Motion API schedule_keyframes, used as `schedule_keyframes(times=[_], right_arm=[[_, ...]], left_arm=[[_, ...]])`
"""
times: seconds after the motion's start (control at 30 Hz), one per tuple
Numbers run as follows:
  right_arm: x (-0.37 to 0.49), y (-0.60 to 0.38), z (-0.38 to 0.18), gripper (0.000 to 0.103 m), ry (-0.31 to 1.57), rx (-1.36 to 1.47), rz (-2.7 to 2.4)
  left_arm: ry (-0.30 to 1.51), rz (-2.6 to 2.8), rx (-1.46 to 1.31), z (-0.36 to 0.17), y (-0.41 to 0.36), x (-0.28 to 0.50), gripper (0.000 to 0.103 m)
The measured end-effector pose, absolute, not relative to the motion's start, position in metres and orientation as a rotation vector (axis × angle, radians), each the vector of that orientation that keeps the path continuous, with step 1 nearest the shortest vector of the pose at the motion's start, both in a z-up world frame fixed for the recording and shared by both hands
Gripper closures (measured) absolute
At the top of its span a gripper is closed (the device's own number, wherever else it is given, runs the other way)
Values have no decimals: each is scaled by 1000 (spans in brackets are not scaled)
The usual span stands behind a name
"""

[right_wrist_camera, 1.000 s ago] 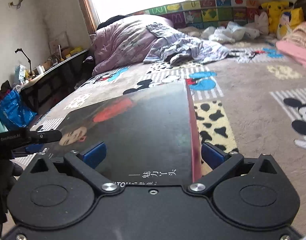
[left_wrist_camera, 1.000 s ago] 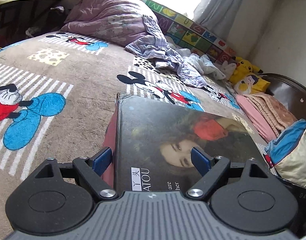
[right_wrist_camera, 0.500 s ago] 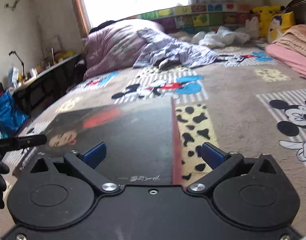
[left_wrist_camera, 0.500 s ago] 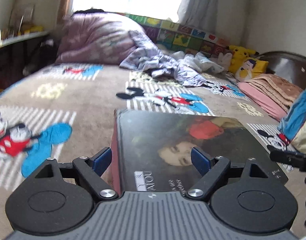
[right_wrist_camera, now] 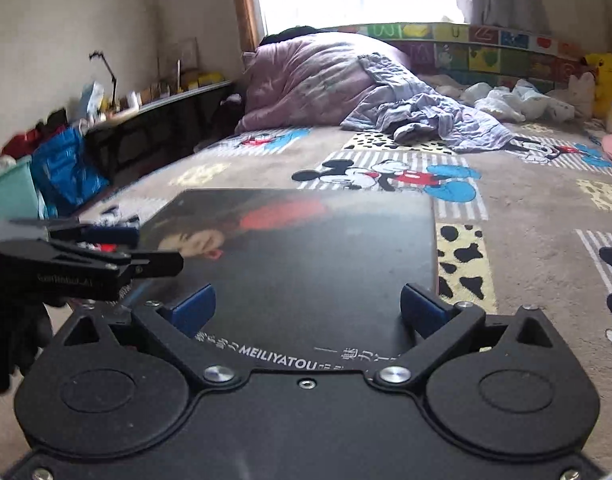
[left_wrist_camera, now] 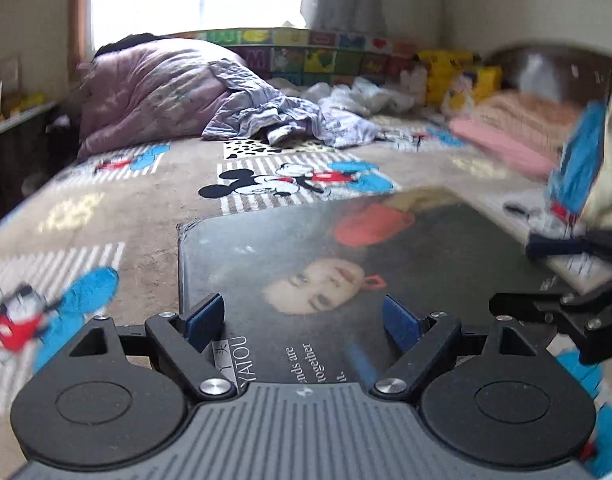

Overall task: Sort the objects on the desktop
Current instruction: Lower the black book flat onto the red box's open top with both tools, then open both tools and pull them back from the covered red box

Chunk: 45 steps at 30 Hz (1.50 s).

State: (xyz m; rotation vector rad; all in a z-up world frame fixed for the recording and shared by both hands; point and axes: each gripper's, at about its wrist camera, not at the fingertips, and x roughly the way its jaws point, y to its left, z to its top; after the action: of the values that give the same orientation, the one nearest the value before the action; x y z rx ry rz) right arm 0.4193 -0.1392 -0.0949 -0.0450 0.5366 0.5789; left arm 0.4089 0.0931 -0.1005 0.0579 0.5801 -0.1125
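Both grippers are over one object: a large dark book [left_wrist_camera: 346, 272] with a woman's face and a red shape on the cover, lettering "MEILIYATOU" at its near edge in the right wrist view. It lies flat on the Mickey-print blanket [left_wrist_camera: 146, 208] covering the bed.

Left gripper [left_wrist_camera: 304, 320] — fingers spread wide, blue pads [left_wrist_camera: 204, 316] apart with the cover showing between them. Nothing clamped. It sits at the book's near edge, close to the left corner; spine edge runs away toward 12 o'clock just beside the left pad.

Right gripper [right_wrist_camera: 310, 308] — also spread, cover visible between its blue pads [right_wrist_camera: 420, 310]. Nothing clamped. Whether the pads touch the cover, cannot tell from either view.

Cross-views: right gripper appears at 3 o'clock in the left wrist view [left_wrist_camera: 566, 280], over the book's right side, one finger above the cover. Left gripper appears at 9 o'clock in the right wrist view [right_wrist_camera: 86, 256], over the book's left corner, held by a dark-gloved hand [right_wrist_camera: 22, 340].

Background, 12 o'clock: bunched purple duvet [right_wrist_camera: 318, 76], crumpled lilac clothing [right_wrist_camera: 426, 120] just in front of it, alphabet-tile panel [right_wrist_camera: 486, 52] along the wall, yellow plush toy [right_wrist_camera: 604, 76] at 2 o'clock. Cluttered shelf [right_wrist_camera: 158, 100] and blue bag [right_wrist_camera: 64, 168] at 10 o'clock. Left wrist view is motion-blurred at the edges.
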Motion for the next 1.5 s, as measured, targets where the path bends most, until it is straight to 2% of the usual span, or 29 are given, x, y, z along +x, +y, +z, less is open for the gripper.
schedule_keyframes(times=[0.37, 0.77, 0.9, 1.5], right_arm=[[414, -132, -88, 1, 608, -121, 571], [349, -136, -56, 1, 596, -66, 480], [331, -140, -48, 1, 584, -64, 456], [257, -171, -26, 1, 565, -3, 315]], left_arm=[[619, -94, 42, -99, 90, 399, 16], [692, -19, 21, -87, 83, 356, 14], [663, 3, 13, -81, 80, 331, 5], [559, 65, -50, -42, 57, 215, 4]])
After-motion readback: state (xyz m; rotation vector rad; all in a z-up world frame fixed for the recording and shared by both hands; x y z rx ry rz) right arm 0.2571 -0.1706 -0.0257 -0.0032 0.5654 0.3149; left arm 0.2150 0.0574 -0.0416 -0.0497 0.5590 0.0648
